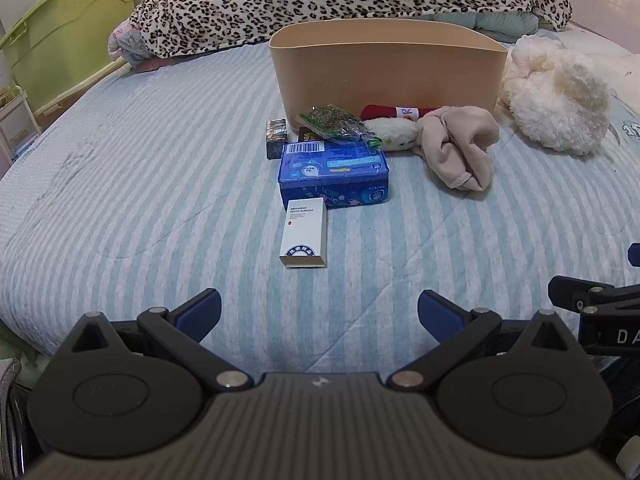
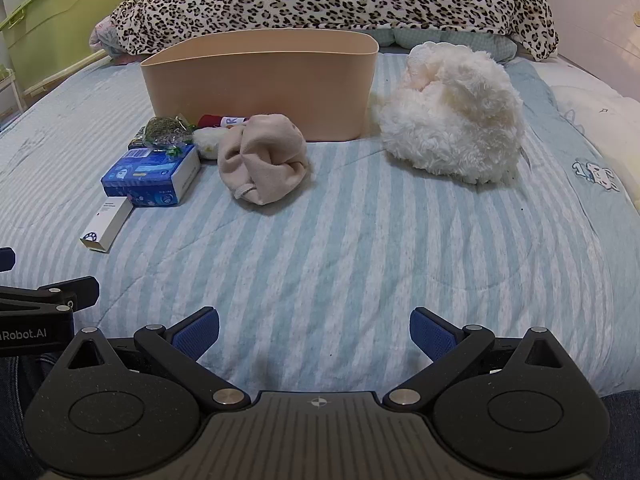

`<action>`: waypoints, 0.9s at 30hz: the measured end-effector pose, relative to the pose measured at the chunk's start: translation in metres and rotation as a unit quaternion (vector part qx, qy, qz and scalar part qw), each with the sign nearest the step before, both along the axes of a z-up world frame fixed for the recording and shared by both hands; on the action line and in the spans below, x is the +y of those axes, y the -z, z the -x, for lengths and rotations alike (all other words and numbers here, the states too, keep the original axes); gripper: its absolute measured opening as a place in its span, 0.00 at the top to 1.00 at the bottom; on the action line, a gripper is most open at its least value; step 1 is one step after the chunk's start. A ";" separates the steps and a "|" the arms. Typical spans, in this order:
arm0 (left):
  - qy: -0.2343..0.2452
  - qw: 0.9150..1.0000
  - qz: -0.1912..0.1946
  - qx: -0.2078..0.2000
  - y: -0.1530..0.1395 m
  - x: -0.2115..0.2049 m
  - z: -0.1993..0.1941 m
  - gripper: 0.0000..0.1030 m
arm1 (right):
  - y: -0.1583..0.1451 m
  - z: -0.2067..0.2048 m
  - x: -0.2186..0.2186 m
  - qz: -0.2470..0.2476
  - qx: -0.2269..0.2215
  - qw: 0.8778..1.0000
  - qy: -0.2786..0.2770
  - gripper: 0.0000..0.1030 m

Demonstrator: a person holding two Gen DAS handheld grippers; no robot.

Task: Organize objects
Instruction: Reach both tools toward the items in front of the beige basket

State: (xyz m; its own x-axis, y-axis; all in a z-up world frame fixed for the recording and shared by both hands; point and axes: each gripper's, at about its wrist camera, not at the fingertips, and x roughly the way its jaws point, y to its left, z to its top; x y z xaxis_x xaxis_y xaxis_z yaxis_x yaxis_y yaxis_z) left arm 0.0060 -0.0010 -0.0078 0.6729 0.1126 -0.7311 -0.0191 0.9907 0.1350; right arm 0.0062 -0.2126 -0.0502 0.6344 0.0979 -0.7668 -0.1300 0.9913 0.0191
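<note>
Hovering wide-fingered and empty over the striped bedspread (image 2: 360, 248), the left gripper (image 1: 319, 314) and right gripper (image 2: 314, 330) face clutter gathered before the beige bin (image 1: 384, 68), seemingly ready for loading.

Left claw (image 1: 319, 312): two black linkage arms, each ending in a blue ribbed pad (image 1: 202, 314).
Right claw (image 2: 314, 330): same build; blue pads (image 2: 430, 334) with a fine ridged texture.
Pivots: silver round pins at the inner joints; smaller pins on the outer links.
Housings: two black round discs per claw, each with a recessed circle and a triangular cut-out above.
Centre plate: grey, ribbed lengthwise, with a small crosshair mark at its front edge.
Markings: white lettering "Robot.AI" on the left claw's side, seen from the right wrist; "DA" on the right claw's side, seen from the left wrist.
Clothing: dark blue denim at the lower corners of the right wrist view.
</note>
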 end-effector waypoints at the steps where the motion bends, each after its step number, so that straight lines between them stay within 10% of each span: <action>1: 0.000 1.000 0.000 0.001 0.000 0.000 -0.001 0.00 | 0.000 0.000 0.000 0.000 0.000 1.000 0.000 0.00; 27: -0.013 1.000 -0.001 0.003 0.003 0.006 -0.016 0.00 | 0.005 -0.014 0.008 0.008 -0.002 1.000 -0.014 0.00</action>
State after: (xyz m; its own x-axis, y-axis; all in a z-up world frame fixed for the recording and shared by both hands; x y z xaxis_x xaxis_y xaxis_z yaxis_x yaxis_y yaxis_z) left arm 0.0217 0.0050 -0.0108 0.6650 0.1327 -0.7350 -0.0447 0.9894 0.1381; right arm 0.0205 -0.2046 -0.0551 0.6351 0.1031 -0.7655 -0.1571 0.9876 0.0027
